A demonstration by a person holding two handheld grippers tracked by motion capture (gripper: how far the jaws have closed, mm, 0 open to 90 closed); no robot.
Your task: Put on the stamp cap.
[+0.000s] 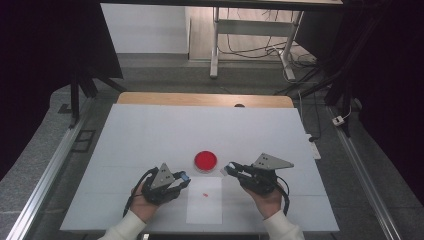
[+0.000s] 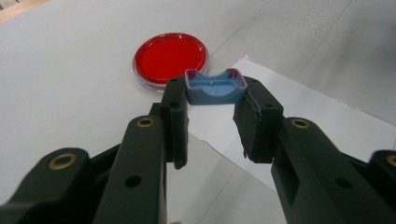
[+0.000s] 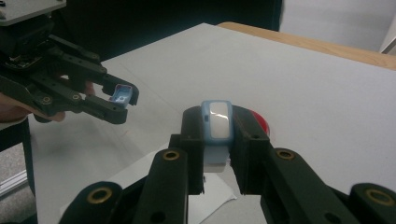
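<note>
Just this side of the red dish, the left claw clamps a small blue cap and the right claw a pale case, both seemingly light, stiff plastic, best pinched across flat sides.

Overhead and close gripper views share red dish (centre).

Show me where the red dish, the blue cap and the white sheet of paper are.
red dish (image 2: 170, 57): left gripper view, centre of its red inside.
blue cap (image 2: 214, 87): left gripper view, its hollow inner face.
white sheet of paper (image 1: 204, 209): high view, bare lower part.
</note>
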